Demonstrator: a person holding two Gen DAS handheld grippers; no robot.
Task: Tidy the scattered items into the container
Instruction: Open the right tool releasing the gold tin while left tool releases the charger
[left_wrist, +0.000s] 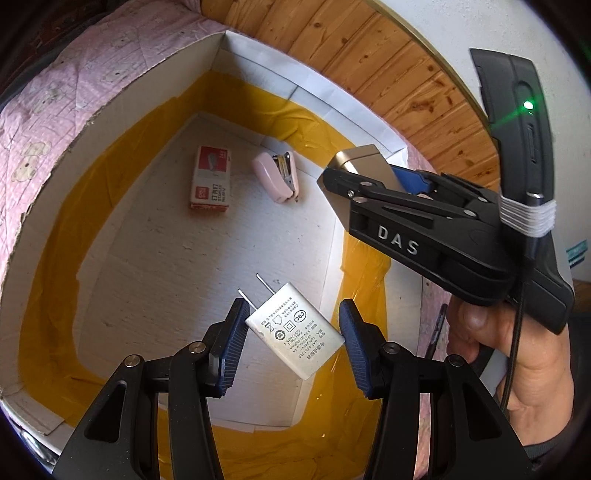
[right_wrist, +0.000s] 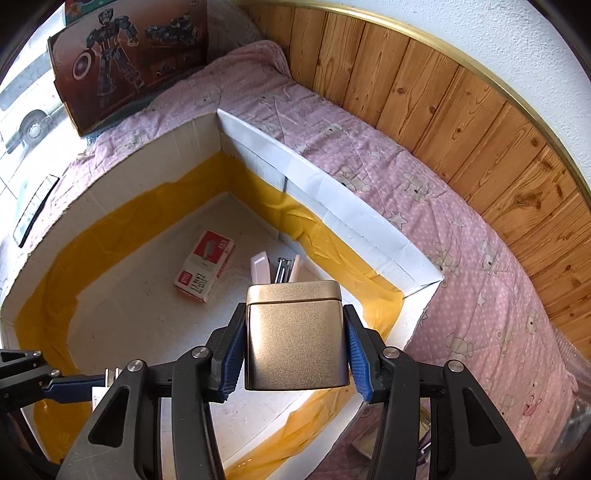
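Matt gold metal tin (right_wrist: 297, 334), cardboard box (right_wrist: 332, 201)

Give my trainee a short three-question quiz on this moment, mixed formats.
1. True or false: the left gripper holds the white charger over the box.
2. The right gripper carries: A) staple box B) gold tin C) stapler
3. Fill in: lying on the box floor are the staple box and the pink ____.

Key: 1 true. 2 B, the gold tin. 3 stapler.
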